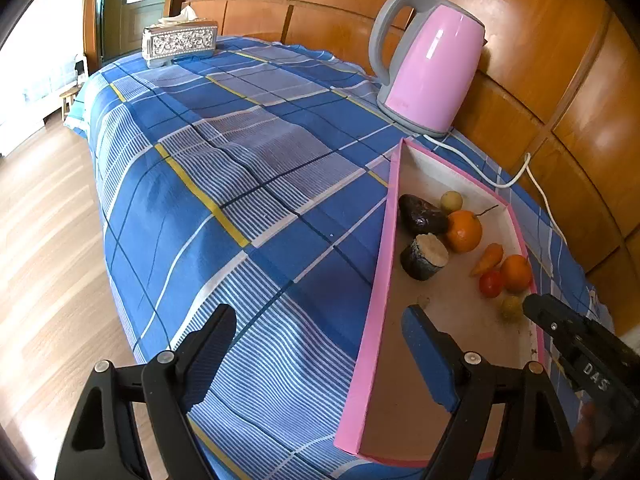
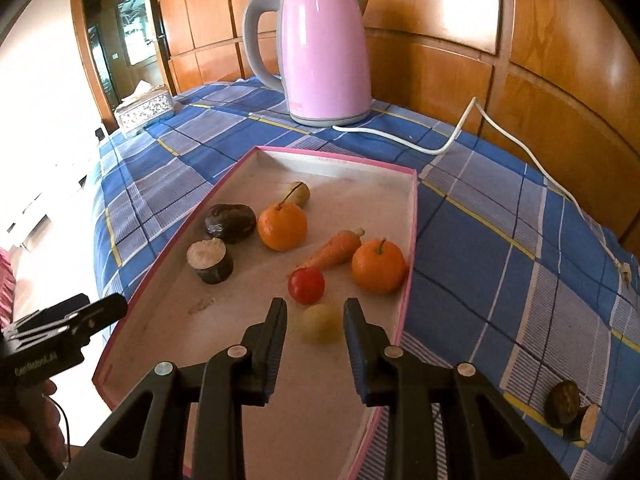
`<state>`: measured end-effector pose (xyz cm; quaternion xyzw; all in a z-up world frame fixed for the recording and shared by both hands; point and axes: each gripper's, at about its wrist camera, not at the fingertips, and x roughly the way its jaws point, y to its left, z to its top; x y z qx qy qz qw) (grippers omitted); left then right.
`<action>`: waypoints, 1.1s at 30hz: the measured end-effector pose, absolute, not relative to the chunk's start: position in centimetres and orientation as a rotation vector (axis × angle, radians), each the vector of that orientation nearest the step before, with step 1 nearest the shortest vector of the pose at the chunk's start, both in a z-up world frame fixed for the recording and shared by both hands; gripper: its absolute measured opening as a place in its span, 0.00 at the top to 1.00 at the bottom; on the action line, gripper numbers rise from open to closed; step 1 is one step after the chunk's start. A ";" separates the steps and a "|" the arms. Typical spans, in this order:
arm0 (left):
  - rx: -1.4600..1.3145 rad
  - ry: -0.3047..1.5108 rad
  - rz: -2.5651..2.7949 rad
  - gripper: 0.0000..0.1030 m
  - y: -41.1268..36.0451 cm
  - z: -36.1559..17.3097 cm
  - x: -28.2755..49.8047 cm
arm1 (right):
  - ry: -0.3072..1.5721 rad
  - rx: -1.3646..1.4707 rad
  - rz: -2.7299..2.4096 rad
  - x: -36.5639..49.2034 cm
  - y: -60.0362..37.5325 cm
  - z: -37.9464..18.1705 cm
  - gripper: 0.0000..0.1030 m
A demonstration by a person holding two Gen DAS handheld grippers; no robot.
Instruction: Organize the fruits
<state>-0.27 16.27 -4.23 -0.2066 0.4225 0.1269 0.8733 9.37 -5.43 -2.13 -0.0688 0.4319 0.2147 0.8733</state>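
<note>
A pink-rimmed tray point(image 2: 412, 216) on the blue checked cloth holds two oranges point(image 2: 282, 225) point(image 2: 378, 266), a carrot point(image 2: 336, 249), a small red fruit point(image 2: 306, 285), a dark avocado point(image 2: 231, 220) and a dark cut piece with a pale face point(image 2: 210, 261). A small yellow-green fruit point(image 2: 320, 323) lies on the tray floor between the tips of my right gripper point(image 2: 315, 312); the pads stand apart from it. My left gripper point(image 1: 320, 344) is wide open above the tray's left rim point(image 1: 380, 280), holding nothing. Another dark cut piece point(image 2: 570, 410) lies on the cloth right of the tray.
A pink kettle point(image 2: 324, 56) stands behind the tray, its white cord point(image 2: 456, 140) trailing right across the cloth. A patterned tissue box point(image 1: 180, 42) sits at the far corner. Wooden wall panels run behind the table; the table edge and wood floor point(image 1: 48, 240) lie to the left.
</note>
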 end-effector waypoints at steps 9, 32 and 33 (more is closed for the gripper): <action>-0.426 0.883 0.254 0.17 16.0 -4.2 -0.2 | 0.866 -0.082 0.386 7.7 -8.4 -1.2 0.69; -0.280 0.825 0.022 0.16 10.4 -1.1 0.7 | 0.845 0.322 -0.659 0.3 -40.1 -4.7 0.66; -0.269 0.829 -0.007 0.16 9.7 -0.9 0.9 | 0.844 0.339 -0.695 0.0 -41.0 -5.0 0.66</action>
